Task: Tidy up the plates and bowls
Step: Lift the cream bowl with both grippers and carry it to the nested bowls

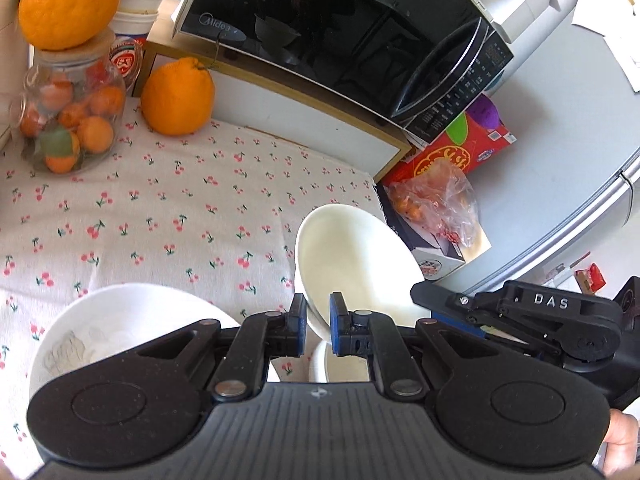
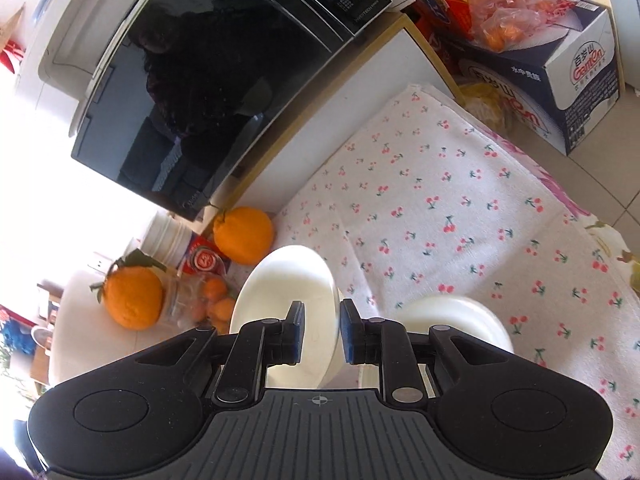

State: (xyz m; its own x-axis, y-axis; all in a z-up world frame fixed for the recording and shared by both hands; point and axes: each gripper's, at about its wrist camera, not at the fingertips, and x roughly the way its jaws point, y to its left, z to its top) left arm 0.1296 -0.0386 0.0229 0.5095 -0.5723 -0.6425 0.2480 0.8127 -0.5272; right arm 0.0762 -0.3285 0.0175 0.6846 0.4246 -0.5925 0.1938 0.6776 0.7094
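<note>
Left wrist view, left to right: a glass jar of small oranges stood at the far left of the table, under a cherry-print cloth, with a large orange beside it. A white plate lay flat at near left. The left gripper had its jaws closed on the rim of a cream bowl, tilted up on edge and apparently lifted off the cloth. Below it sat another white dish, partly hidden. The right gripper entered from the right; from here its jaws could not be read.

Right wrist view: the right gripper had its jaws either side of the edge of a tilted cream bowl; whether both pads touched was unclear, though it looked like a grip. To the right, a stack of white dishes rested on the cloth.

Handling, as judgement: the bowls looked like glazed ceramic, so stiff, fairly heavy, slippery and breakable. The rim was the only hold; a firm pinch well over the lip, and a slow, level lowering onto the stack, would suit.
</note>
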